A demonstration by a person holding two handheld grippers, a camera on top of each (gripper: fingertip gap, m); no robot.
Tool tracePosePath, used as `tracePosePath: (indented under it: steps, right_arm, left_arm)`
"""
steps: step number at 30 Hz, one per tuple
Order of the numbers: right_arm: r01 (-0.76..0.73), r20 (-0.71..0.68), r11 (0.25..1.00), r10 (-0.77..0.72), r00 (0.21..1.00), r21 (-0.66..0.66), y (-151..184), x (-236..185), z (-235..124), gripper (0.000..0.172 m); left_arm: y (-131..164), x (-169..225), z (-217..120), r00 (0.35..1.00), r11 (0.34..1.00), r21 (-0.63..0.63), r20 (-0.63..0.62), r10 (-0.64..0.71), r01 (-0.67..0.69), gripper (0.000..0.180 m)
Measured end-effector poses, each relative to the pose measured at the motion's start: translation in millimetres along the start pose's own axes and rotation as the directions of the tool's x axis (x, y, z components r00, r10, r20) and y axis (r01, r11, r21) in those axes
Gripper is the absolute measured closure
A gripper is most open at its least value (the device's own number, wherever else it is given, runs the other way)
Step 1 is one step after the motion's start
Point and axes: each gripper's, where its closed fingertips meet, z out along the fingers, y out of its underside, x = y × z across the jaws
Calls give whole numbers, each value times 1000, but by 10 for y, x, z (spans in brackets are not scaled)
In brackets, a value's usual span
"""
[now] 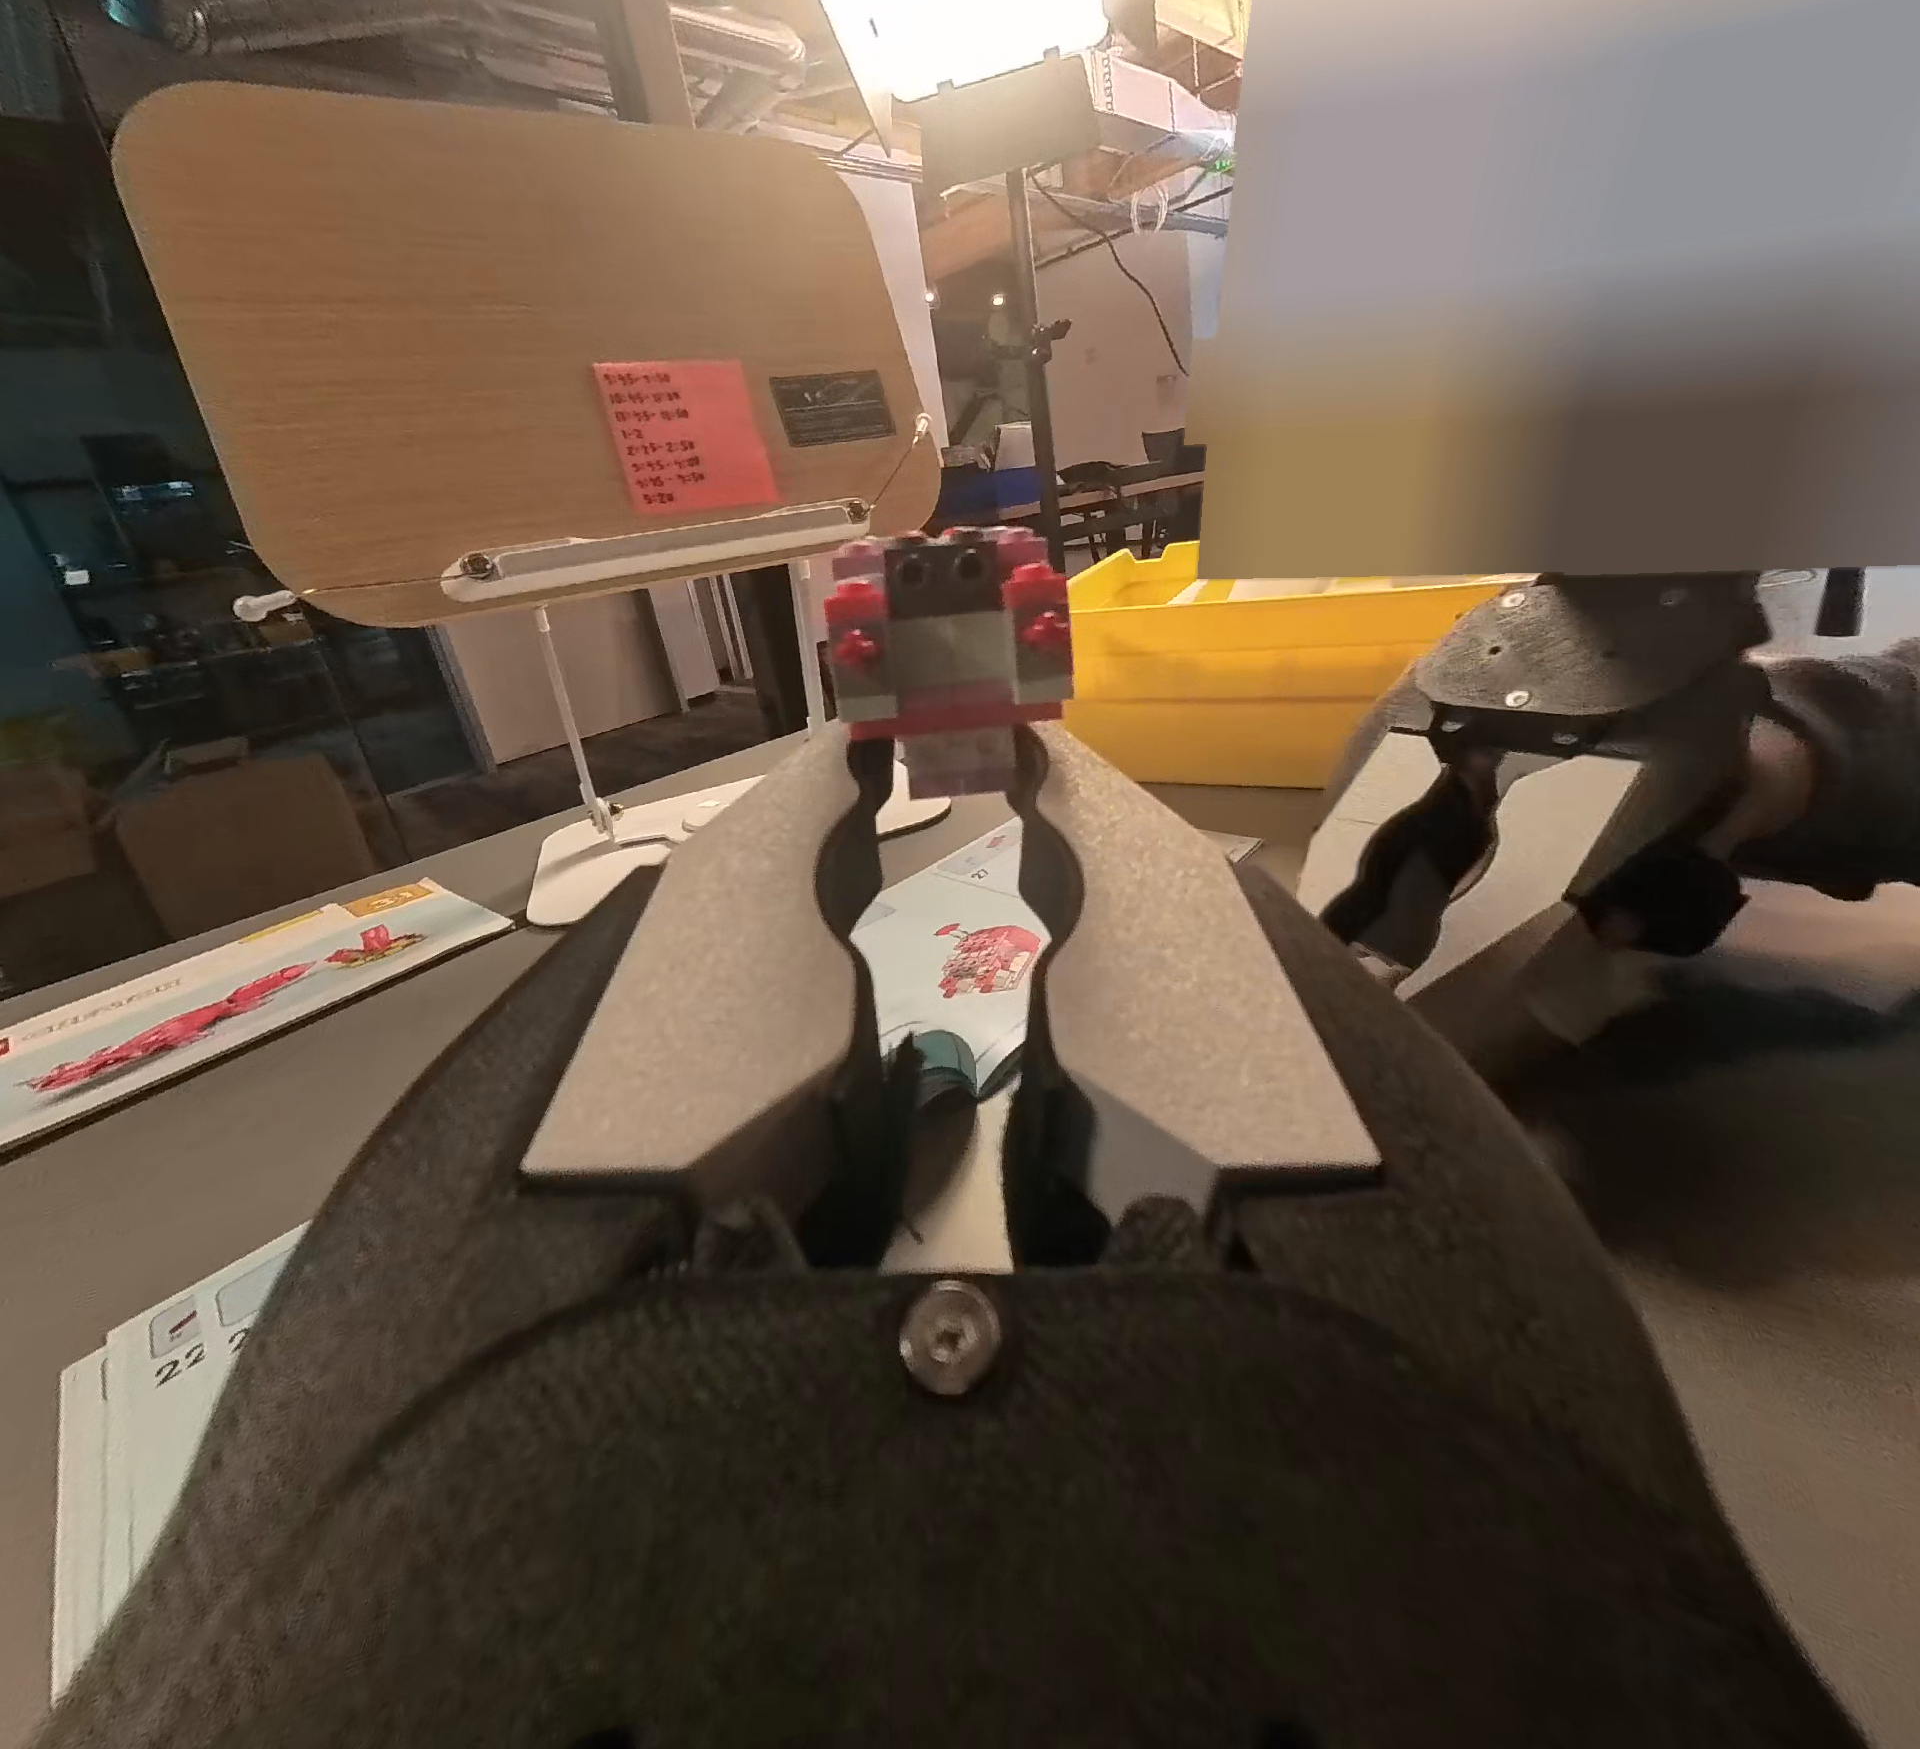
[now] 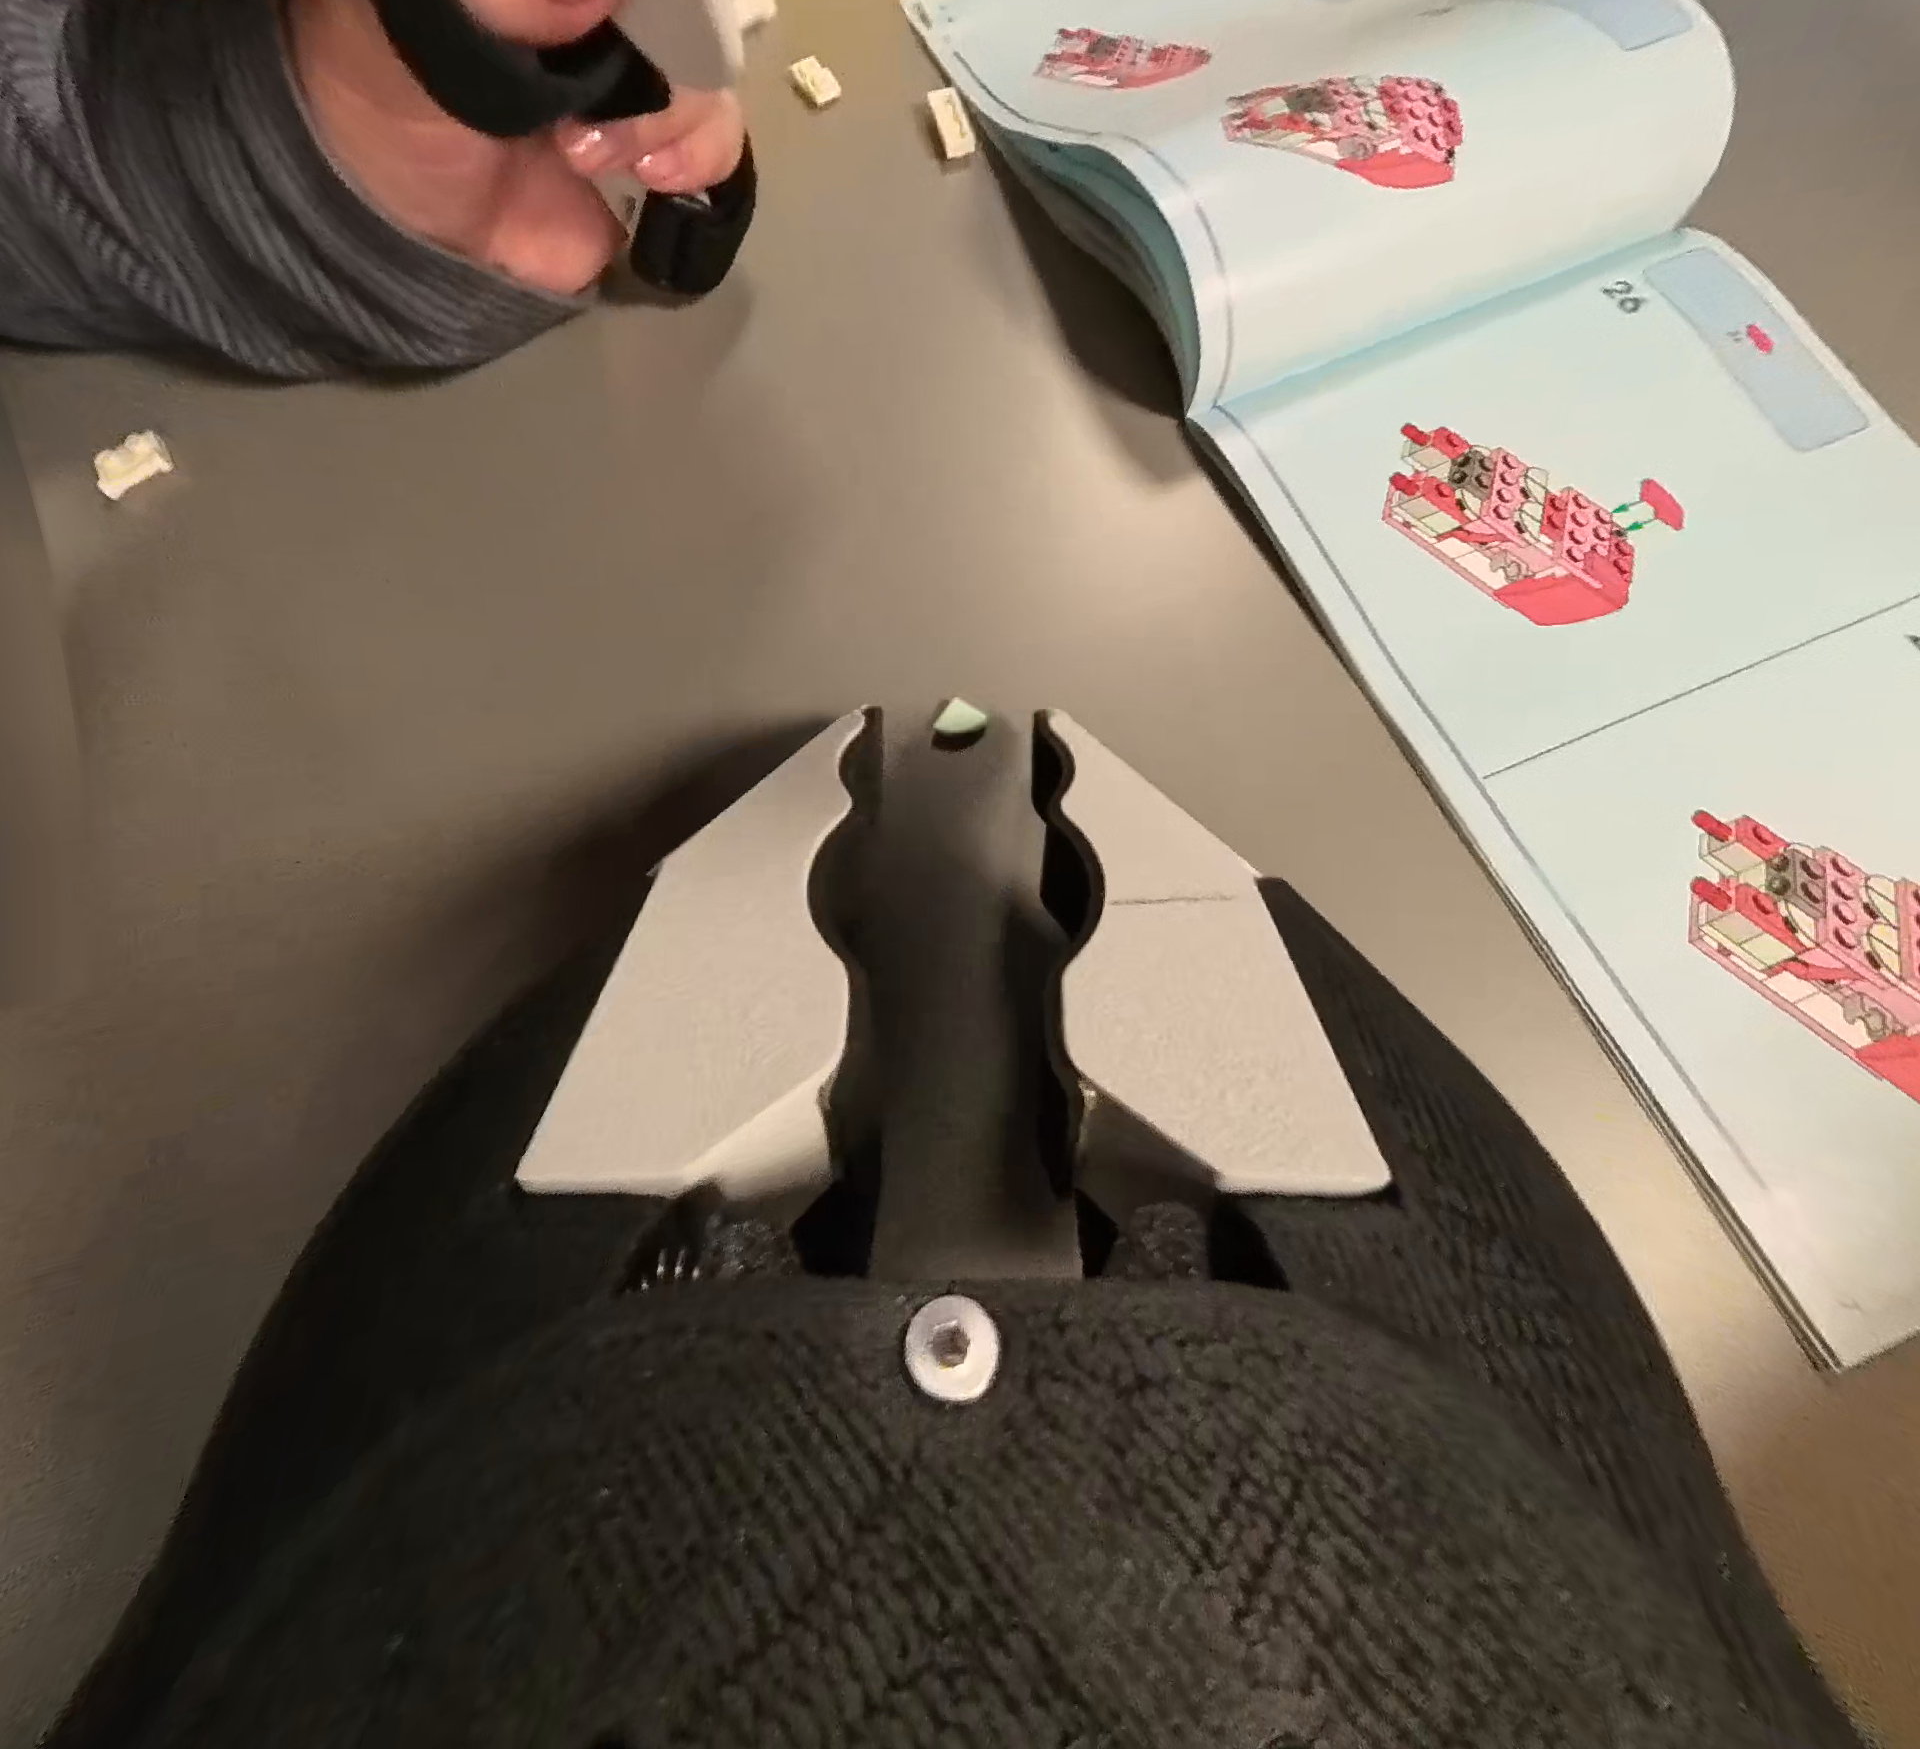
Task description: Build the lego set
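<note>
So the left claw (image 1: 948, 754) is pinching a small brick build (image 1: 948, 650) in red, grey, black and pale purple by its bottom block, holding it up off the dark counter (image 1: 312, 1128) with a wooden book stand (image 1: 499, 349) and a yellow bin (image 1: 1226, 681) behind it. The right claw (image 2: 956, 728) is spread, tips down near the counter, with a tiny pale green piece (image 2: 958, 720) lying loose between the pads and neither one touching it. An open instruction booklet (image 2: 1455, 349) lies off to its right, and a few cream bricks (image 2: 133, 463) are scattered toward the far side.
</note>
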Motion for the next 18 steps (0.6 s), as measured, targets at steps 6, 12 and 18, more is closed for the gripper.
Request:
tracePosePath:
  steps: [6, 12, 18]
  right_arm:
    - [6, 0, 1000, -6, 1000, 16, -36, 12, 8, 146]
    - [71, -12, 997, -71, 997, -18, -9, -24, 54, 148]
    - [110, -33, 992, -112, 993, -59, 37, -26, 91, 148]
  left_arm:
    - [12, -31, 0, 1000, 1000, -2, 7, -26, 26, 160]
    - [22, -12, 6, 1000, 1000, -8, -1, -23, 23, 160]
    - [37, -14, 13, 999, 999, -15, -3, -33, 33, 160]
